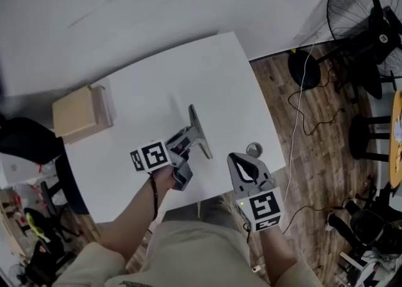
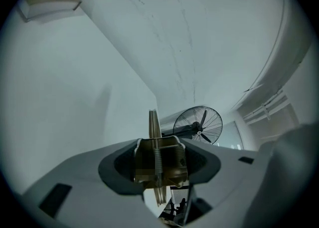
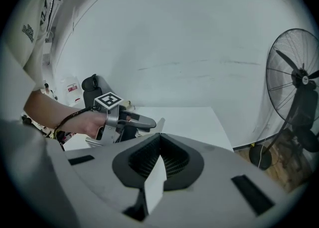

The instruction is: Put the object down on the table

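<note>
Looking down, we see a white table (image 1: 207,72), a black floor fan (image 1: 370,22) on the wooden floor to the right, and a wooden box (image 1: 78,113) at the table's left edge. The left gripper (image 1: 186,142) is clamped on the object (image 1: 198,130), a flat grey metal piece with a spring, held over the table's centre; we cannot tell whether it touches the table. The right gripper (image 1: 240,165) has its jaws together, gripping nothing, near the front right corner, just beside a small round item (image 1: 254,149).

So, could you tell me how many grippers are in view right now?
2. The left gripper is over the table, holding a metal object; the right gripper is shut, at the table's near edge.
</note>
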Action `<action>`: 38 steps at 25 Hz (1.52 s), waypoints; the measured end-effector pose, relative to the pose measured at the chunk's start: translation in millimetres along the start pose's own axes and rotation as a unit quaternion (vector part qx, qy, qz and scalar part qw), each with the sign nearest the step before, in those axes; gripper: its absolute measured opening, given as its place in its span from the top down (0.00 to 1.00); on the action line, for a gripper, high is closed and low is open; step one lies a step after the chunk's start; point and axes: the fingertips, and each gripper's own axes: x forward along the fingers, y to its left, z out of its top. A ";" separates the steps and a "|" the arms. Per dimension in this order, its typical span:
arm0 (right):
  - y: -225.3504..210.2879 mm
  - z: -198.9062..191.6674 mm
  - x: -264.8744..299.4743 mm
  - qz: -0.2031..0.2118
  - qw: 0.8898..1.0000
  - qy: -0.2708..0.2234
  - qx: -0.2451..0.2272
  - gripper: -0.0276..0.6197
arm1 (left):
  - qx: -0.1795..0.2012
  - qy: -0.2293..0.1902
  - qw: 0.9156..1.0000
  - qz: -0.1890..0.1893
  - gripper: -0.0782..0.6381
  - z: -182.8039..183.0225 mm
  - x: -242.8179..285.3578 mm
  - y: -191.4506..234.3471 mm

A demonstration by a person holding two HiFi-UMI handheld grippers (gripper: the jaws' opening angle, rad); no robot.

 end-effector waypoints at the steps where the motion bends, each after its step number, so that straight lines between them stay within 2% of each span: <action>1: 1.4 -3.2 2.5 0.003 1.000 0.005 -0.001 0.92 | -0.001 0.001 1.000 0.004 0.58 -0.9 1.3 4.4; 7: 2.2 -14.7 18.6 0.014 1.000 0.020 0.009 0.92 | 0.005 0.019 0.999 0.031 0.58 -6.3 8.4 28.9; 14: -0.1 -22.2 30.1 0.022 0.999 0.026 0.019 0.92 | 0.006 0.021 0.998 0.064 0.58 -4.8 15.1 52.4; 24: -3.3 -27.9 35.6 0.027 0.999 0.029 0.030 0.92 | 0.057 0.060 0.992 0.098 0.58 -15.7 22.0 68.4; 27: -2.7 -30.2 36.4 0.029 0.999 0.030 0.036 0.92 | 0.084 0.073 0.988 0.110 0.58 -18.2 22.1 72.4; 31: 0.2 -29.5 35.5 0.033 0.998 0.033 0.033 0.92 | 0.127 0.086 0.981 0.118 0.53 -19.7 21.7 71.7; 38: -1.7 -31.6 28.6 0.027 0.999 0.033 0.032 0.92 | 0.230 0.081 0.957 0.155 0.42 -20.1 17.3 70.9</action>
